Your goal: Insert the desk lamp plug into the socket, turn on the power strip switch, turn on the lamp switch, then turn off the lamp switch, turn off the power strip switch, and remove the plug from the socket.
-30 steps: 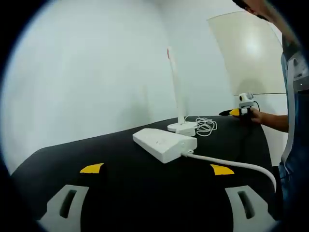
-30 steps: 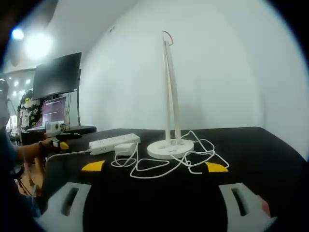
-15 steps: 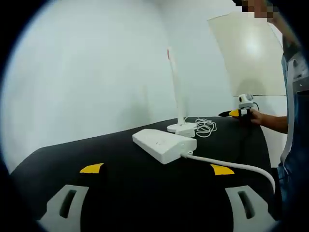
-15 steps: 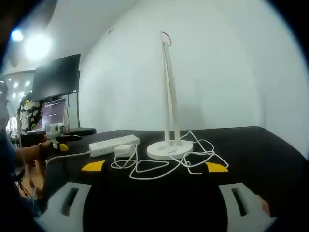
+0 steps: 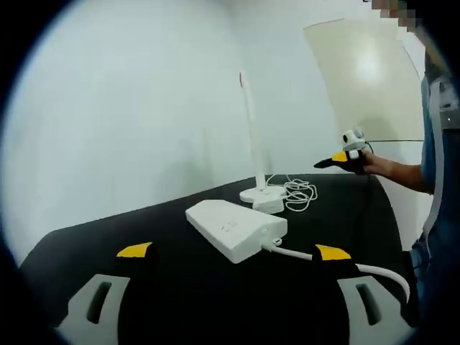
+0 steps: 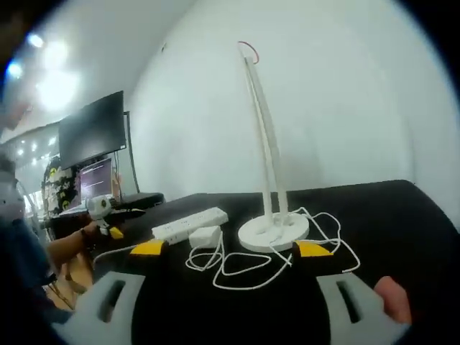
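A white power strip (image 5: 233, 228) lies on the black table (image 5: 86, 244), its thick cable (image 5: 338, 262) trailing right. Beyond it stands the slim white desk lamp (image 5: 250, 136) with a loose coil of cord (image 5: 295, 190) by its base. My left gripper (image 5: 233, 251) is open, low over the table just short of the strip. In the right gripper view the lamp (image 6: 264, 144) stands ahead, and its white plug (image 6: 205, 236) lies on the table beside the power strip (image 6: 188, 223). My right gripper (image 6: 231, 249) is open over the cord (image 6: 248, 264), with nothing between its jaws.
A hand holds the right gripper (image 5: 346, 159) above the table's far right side. The left gripper (image 6: 104, 228) shows at the table's left end. A dark monitor (image 6: 90, 129) stands behind it. A pale board (image 5: 363, 79) leans at the back right.
Both cameras have moved: the left gripper is closer to the power strip and a bit higher. The right gripper has risen and come nearer the lamp. Lamp, strip and plug lie as before.
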{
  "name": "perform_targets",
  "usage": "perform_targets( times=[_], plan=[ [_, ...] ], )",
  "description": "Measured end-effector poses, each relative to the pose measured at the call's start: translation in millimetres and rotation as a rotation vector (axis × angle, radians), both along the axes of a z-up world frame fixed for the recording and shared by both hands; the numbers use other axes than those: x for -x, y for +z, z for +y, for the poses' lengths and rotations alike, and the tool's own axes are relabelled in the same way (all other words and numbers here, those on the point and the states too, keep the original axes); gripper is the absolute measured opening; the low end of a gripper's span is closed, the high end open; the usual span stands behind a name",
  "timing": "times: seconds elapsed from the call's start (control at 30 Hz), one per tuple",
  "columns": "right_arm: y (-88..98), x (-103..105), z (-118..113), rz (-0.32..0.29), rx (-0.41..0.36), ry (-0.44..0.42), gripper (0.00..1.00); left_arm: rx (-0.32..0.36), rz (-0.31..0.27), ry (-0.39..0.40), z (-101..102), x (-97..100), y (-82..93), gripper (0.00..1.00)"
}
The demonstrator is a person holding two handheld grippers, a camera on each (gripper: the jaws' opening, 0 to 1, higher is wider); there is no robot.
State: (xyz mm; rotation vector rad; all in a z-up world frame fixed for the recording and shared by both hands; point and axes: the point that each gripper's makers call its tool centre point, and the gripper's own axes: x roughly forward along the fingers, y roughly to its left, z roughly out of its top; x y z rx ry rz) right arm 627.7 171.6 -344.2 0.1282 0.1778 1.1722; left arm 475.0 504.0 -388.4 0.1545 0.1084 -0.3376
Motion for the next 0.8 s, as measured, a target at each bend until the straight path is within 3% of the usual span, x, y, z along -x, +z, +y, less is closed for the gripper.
perform_targets(
  times=[0.13,0.33,0.4,0.47,0.67,0.8],
  plan=[
    [7.5,-3,12,0.027,0.03,0.046,0.62,-0.022,0.011,-0.014,-5,-9.9,-0.4,0.85],
    [20.6,-2,27,0.063,0.049,0.102,0.58,0.008,-0.002,-0.037,-8,-17.2,-1.8,0.86],
    [16.3,-3,30,0.102,0.102,0.109,0.56,0.019,-0.012,-0.038,-8,-20.2,-1.2,0.85],
    [18.5,-8,35,0.089,0.127,0.109,0.54,0.022,-0.017,-0.023,-8,-24.1,0.1,0.82],
    [14.9,-9,48,0.208,0.204,0.168,0.52,0.016,-0.016,-0.021,-6,-30.3,-0.4,0.78],
    [12.5,-9,57,0.209,0.26,0.226,0.38,0.043,-0.011,-0.022,-7,-29.4,-4.3,0.76]
  ],
)
